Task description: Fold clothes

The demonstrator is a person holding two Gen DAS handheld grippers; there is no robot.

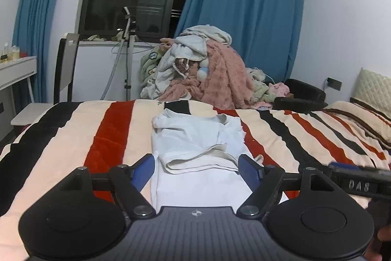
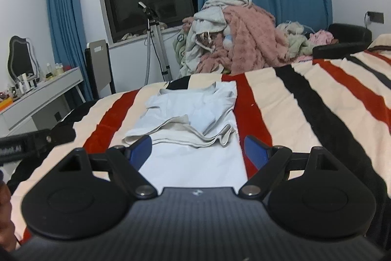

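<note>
I have both grippers hovering above the bed (image 1: 73, 136), side by side and pointed slightly down toward the white shirt (image 1: 195, 136). The shirt lies along the middle of the striped blanket (image 2: 305, 99), its far part folded over in a few loose layers with a beige hem on top, its near part spread flat and smooth. On my left gripper (image 1: 196, 171) the blue fingers (image 1: 144, 173) are spread wide with nothing between them, clear above the cloth. My right gripper (image 2: 196, 153) shows the same: its fingers (image 2: 255, 152) are released and empty, framing the near edge of the folded layers from above. Beyond the bed a heap of laundry (image 1: 195, 67) sits under the blue curtains (image 1: 244, 16).
</note>
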